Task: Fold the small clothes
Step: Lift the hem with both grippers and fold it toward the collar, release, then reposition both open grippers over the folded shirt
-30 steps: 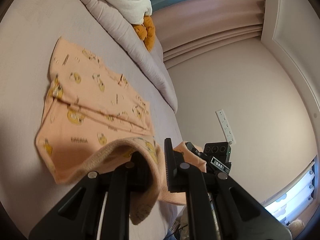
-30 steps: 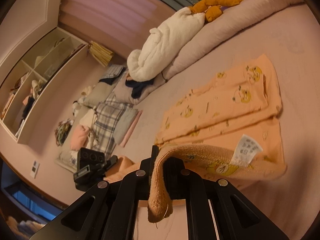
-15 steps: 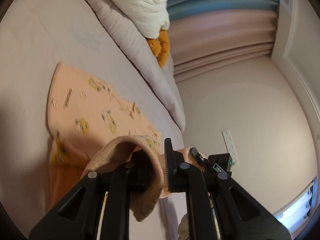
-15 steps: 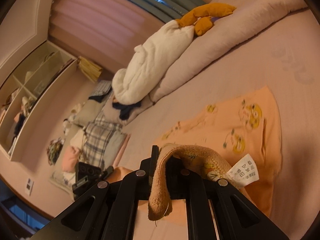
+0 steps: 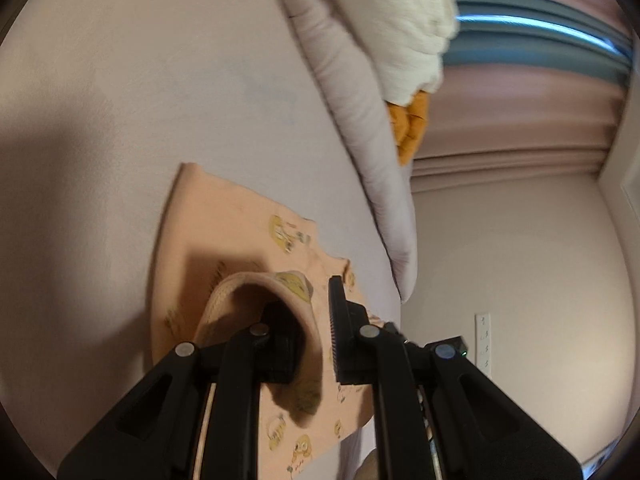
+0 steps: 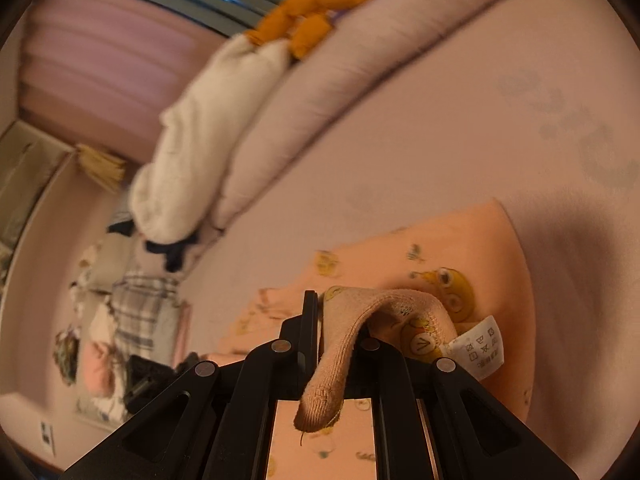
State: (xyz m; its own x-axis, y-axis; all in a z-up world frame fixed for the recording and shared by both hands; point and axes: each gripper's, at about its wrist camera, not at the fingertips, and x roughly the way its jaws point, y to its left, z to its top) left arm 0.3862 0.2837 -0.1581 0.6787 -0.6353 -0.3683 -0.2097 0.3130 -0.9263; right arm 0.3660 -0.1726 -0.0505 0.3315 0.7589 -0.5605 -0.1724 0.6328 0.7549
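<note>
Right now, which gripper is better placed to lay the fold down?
Neither clearly: left gripper and right gripper both clamp the peach cartoon-print garment's ribbed hem, over its flat half. Lower together.

A white care label [image 6: 482, 347] sewn to the peach garment [image 6: 472, 248] carries a row of laundry symbols: a wash tub and several crossed-out boxes can be made out in the right wrist view. The lines of small print beneath them are too fine to read. The garment's print shows yellow cartoon figures with small dark lettering here and there, but motion blur leaves none of it legible in either view. A faint grey print on the bed sheet [image 5: 160, 80] cannot be read either.
</note>
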